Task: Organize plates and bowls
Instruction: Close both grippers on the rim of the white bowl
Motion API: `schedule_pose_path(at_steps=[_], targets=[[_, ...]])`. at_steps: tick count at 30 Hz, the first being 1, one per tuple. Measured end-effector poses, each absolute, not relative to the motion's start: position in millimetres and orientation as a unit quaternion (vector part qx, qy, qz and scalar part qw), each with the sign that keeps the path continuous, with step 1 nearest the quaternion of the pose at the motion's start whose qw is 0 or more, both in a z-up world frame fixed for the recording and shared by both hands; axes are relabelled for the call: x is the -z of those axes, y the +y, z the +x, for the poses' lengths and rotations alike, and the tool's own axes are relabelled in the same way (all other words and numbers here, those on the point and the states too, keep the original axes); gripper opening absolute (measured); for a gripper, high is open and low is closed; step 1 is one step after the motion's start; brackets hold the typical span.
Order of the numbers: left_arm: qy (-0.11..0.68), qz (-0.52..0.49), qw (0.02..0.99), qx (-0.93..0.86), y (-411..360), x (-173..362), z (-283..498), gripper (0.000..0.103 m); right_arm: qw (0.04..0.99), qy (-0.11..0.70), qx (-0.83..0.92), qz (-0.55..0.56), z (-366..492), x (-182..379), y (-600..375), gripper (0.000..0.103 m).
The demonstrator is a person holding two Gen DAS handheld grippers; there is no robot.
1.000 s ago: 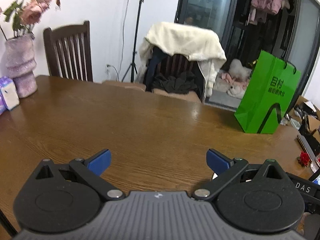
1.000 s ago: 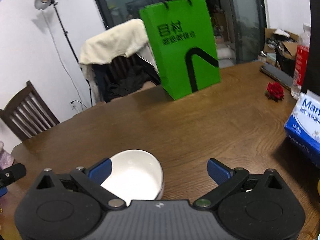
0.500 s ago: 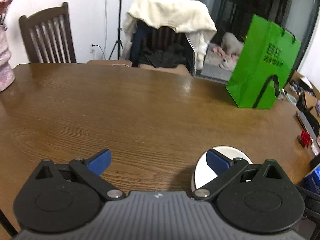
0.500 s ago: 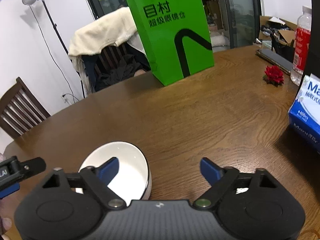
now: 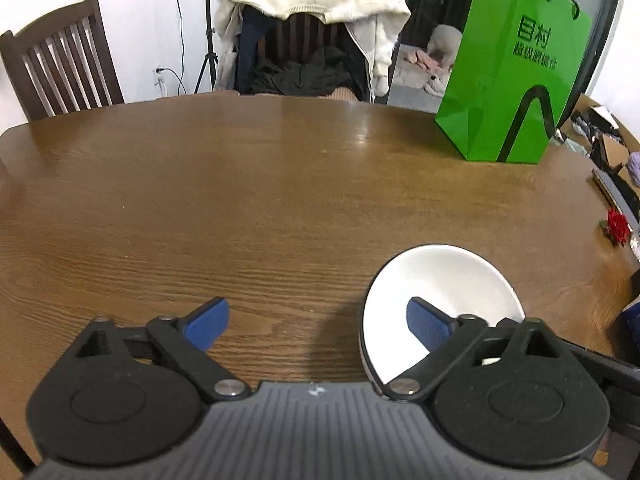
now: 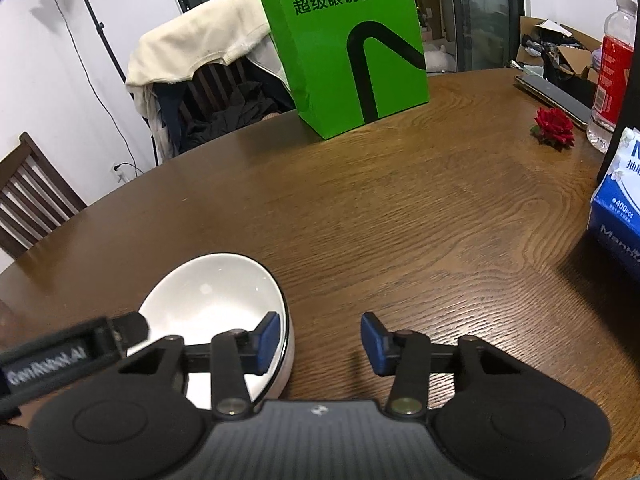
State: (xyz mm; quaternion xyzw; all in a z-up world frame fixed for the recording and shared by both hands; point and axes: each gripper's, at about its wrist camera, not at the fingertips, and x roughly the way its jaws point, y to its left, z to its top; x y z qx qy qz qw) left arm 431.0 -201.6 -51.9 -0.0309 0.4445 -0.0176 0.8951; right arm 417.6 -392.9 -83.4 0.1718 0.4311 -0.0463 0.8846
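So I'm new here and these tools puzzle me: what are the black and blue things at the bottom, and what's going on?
They are two hand-held grippers, each with its own camera looking along blue-padded fingers. The left gripper and right gripper both straddle the rim of one white bowl on the wooden table, from opposite sides. Both sets of jaws are closing; neither yet visibly pinches the rim. A green bag, a red flower and a blue tissue pack stand around.
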Motion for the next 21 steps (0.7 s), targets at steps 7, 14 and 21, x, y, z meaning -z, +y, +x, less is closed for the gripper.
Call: schedule_pose_path(at_steps=[7,14,21], targets=[[0.459,-0.024,0.887,0.035,-210.0,60.7,436.3,0.064,0.885,0.433,0.035,0.169,418.2,86.3,-388.6,0.029],[0.477,-0.029,0.877,0.052,-212.9,69.5,443.2,0.028,0.882,0.436,0.02,0.175,418.1,89.1,-384.2,0.019],[0.47,-0.001,0.881,0.06,-228.1,69.4,442.1,0.014,0.883,0.431,0.013,0.186,417.0,91.1,-382.1,0.011]])
